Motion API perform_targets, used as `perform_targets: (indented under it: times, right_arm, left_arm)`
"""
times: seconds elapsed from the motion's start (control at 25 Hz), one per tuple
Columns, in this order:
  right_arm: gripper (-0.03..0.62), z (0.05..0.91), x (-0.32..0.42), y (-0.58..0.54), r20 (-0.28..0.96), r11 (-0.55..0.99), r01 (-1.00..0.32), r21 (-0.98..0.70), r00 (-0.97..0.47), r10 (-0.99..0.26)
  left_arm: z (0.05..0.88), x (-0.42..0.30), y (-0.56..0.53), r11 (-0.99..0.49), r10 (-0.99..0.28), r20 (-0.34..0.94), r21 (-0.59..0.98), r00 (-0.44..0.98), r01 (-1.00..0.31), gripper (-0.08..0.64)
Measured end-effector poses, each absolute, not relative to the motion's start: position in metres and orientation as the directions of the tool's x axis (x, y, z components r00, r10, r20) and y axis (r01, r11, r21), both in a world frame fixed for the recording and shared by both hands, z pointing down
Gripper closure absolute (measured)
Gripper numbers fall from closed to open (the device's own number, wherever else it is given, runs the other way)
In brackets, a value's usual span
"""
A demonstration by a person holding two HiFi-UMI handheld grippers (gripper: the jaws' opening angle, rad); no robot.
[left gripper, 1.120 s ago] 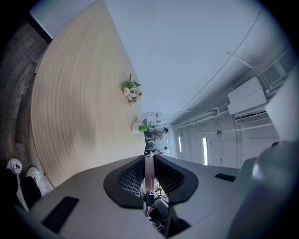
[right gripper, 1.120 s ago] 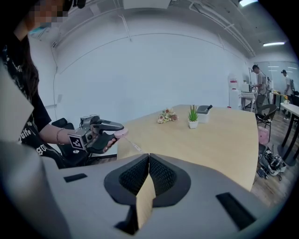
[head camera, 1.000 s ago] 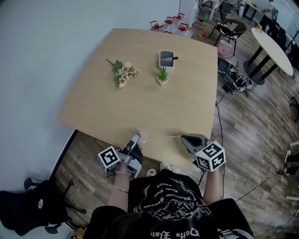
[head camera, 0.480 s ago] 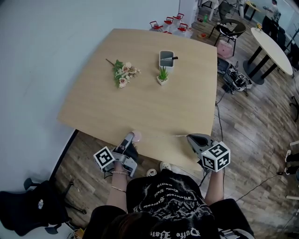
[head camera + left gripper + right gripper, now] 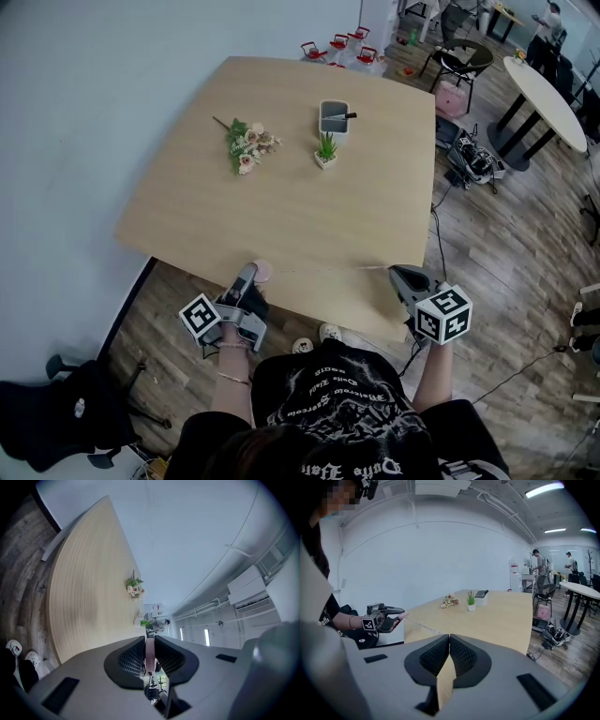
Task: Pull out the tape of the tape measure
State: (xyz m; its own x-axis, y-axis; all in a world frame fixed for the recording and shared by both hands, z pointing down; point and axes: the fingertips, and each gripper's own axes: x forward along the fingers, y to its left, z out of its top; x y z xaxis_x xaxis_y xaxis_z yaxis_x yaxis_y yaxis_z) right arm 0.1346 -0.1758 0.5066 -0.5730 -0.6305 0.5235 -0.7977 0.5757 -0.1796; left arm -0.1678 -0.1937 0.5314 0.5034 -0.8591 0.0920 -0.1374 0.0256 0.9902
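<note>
We see the table [image 5: 281, 187] in pale wood grain, smooth and matt; the floor [image 5: 506, 244] is darker, rougher plank wood. The left gripper [image 5: 249, 274] and right gripper [image 5: 396, 272] have matt grey plastic shells and black grid-textured pads [image 5: 433, 657]. The tape measure [image 5: 149, 651] looks to us like smooth pink plastic, its tape [image 5: 446, 679] thin, matt, beige.

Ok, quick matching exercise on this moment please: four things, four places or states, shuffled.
1 pink case
2 tape
3 flower bunch
4 potted plant

A lying flat on the table
B stretched from left gripper to right gripper
C clamped in the left gripper
D upright beside the grey holder

Pairs: 1-C, 2-B, 3-A, 4-D
</note>
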Motion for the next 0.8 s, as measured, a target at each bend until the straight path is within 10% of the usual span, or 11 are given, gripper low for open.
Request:
perform_targets:
  times: [0.8]
  right_arm:
    - [0.574,0.503,0.153,-0.176,0.504,0.527,-0.832,-0.174,-0.535,-0.678]
  left_arm:
    - [0.535,-0.165,-0.189,0.03,-0.863,0.088,0.992,0.497,-0.122,0.491]
